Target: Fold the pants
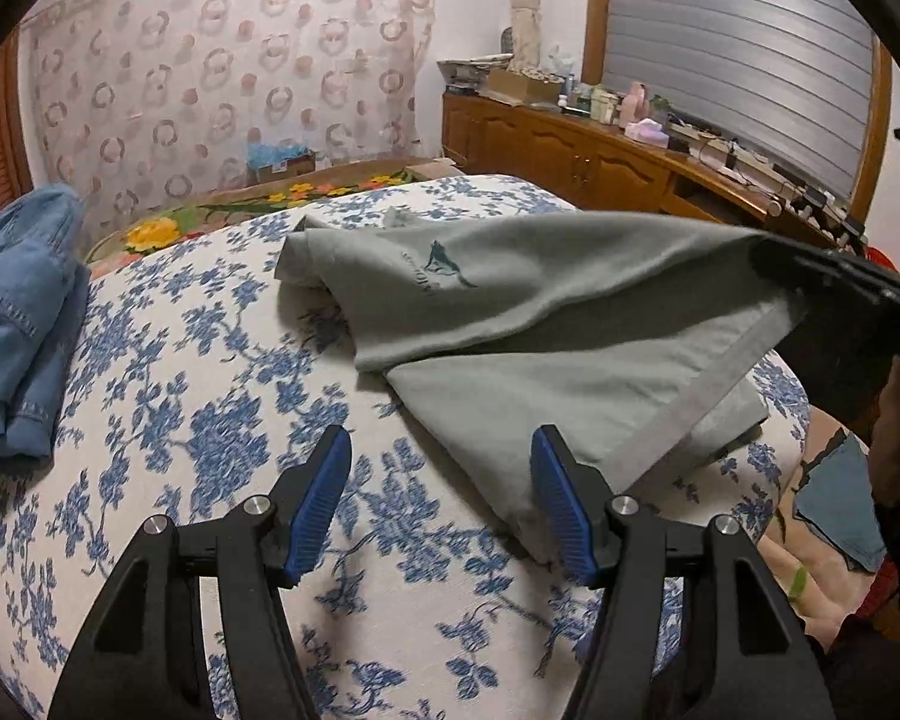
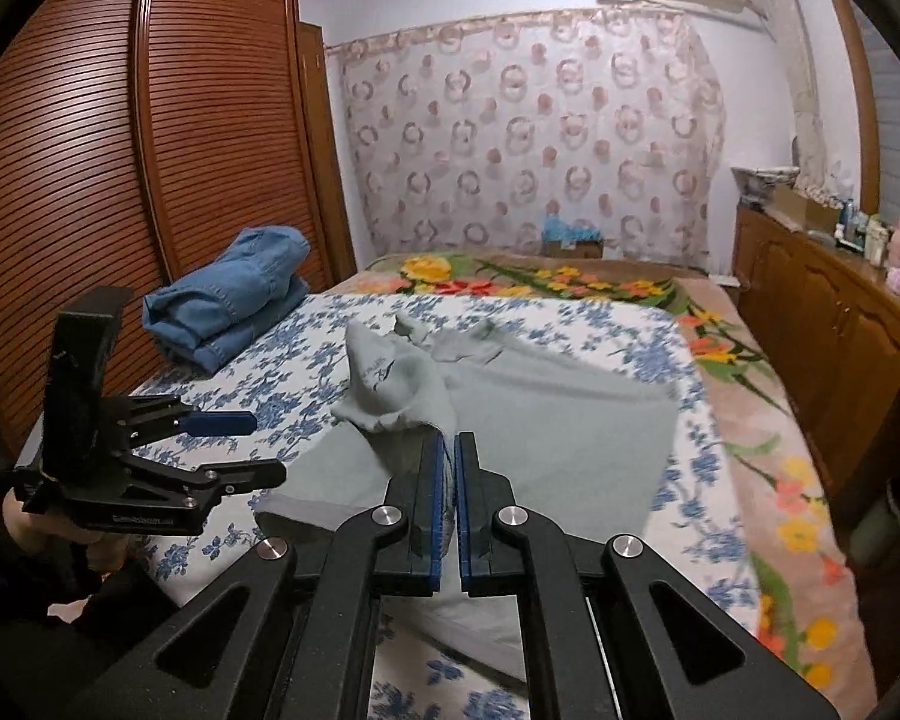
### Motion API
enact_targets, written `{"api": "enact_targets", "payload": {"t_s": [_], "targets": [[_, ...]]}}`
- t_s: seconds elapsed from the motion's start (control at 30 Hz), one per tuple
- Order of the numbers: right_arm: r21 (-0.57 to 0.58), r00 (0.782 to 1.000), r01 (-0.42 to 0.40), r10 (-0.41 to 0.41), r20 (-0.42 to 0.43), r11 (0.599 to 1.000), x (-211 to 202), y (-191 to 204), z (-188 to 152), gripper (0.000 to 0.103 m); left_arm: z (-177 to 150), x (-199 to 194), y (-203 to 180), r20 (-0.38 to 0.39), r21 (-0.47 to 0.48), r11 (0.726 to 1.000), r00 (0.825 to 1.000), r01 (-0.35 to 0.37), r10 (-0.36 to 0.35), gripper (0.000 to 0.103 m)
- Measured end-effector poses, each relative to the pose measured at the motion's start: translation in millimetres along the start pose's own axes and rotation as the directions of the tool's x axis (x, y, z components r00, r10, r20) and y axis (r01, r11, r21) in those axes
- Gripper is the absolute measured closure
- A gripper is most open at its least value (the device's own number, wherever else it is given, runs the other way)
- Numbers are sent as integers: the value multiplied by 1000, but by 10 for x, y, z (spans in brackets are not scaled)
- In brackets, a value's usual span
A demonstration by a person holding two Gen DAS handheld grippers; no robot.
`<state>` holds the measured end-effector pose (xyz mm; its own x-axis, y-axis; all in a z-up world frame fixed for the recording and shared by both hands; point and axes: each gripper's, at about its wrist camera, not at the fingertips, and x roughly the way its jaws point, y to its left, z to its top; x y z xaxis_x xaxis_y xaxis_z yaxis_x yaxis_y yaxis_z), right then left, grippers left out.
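While the left wrist view looks down past the left tool (image 1: pixel 441 498), pads apart and empty above the bed (image 1: pixel 222 360), the grey pants (image 1: pixel 510 324) lie there with one hem raised by the right tool (image 1: pixel 768 264). Right wrist view: right tool (image 2: pixel 449 504) clamped on that hem, aimed shallowly downward. Step judged: folding over; next, carry the hem across and release.
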<state>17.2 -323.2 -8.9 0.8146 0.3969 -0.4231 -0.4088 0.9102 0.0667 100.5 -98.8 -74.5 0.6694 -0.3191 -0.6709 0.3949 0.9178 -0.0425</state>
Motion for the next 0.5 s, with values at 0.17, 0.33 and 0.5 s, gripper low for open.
{"api": "enact_targets", "payload": {"t_s": [0.17,0.33,0.5], "targets": [[-7,999,43,-43,-10,999,-133,22,-87,100,39,34,-99,-3,14,1000,1000,16,-16,39],[17,996,65,-63,-67,998,-76,16,-210,100,30,72,-156,-13,18,1000,1000,24,-24,39],[44,988,82,-75,-137,996,45,16,-369,100,22,90,-188,-21,21,1000,1000,21,-20,39]]}}
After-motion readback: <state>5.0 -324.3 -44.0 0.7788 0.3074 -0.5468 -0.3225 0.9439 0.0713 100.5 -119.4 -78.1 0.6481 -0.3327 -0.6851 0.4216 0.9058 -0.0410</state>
